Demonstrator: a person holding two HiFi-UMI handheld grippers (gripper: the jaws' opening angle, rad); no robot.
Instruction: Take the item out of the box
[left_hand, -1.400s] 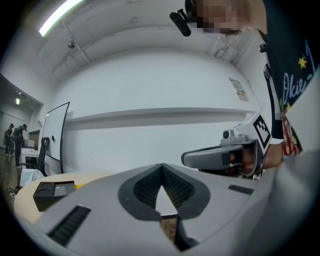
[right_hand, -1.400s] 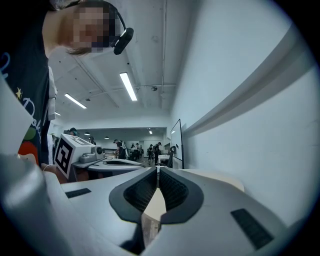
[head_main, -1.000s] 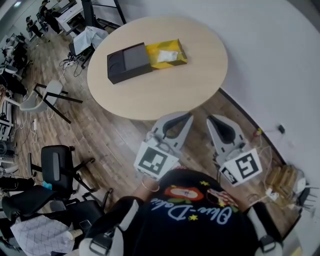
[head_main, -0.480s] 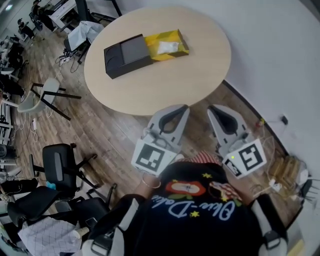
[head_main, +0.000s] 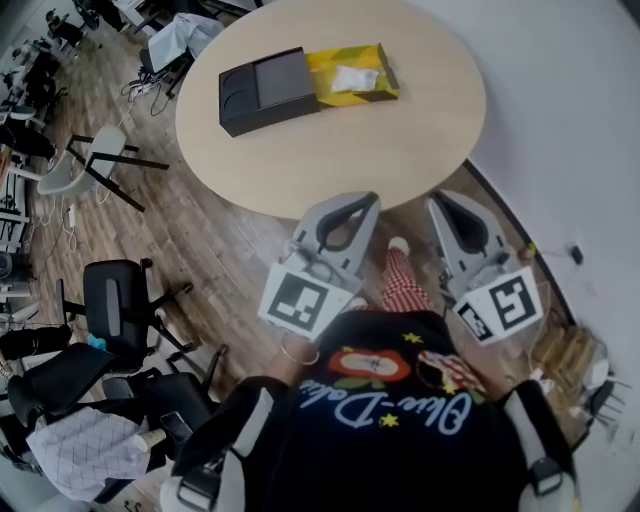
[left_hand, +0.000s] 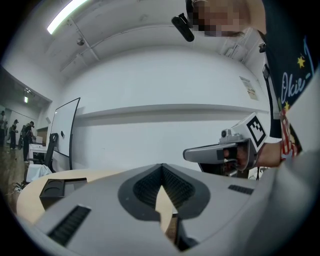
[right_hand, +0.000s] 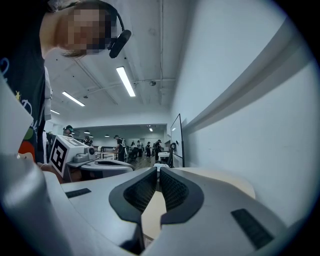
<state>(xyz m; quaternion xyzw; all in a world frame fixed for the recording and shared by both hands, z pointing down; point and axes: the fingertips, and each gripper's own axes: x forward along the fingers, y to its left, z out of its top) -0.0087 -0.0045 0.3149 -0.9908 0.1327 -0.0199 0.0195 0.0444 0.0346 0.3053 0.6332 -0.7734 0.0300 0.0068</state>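
Since both tongs hang short of the table edge with nothing in them, the task looks not yet begun. Left gripper: jaws closed tip to tip, only a sliver of table showing behind the pads in its own view, empty. Right gripper: same, jaws pressed together, empty, held just beside the left one and level with it. Both point toward the round table, tips near its near rim, not over it. The box sits on the far part of the table, well ahead of both tongs and off to the left of the left gripper's line. It has a black section with a yellow section touching its right end, and the yellow one is open on top. The item, a small white packet by the look of it, lies inside the yellow section, roughly straight ahead of the left gripper and ahead-left of the right one, well apart from both. Done: nothing visible beyond the yellow section lying open. Left: reach over the table, open a jaw pair, close on the white packet, lift it clear of the yellow walls. Packet type too small to tell.
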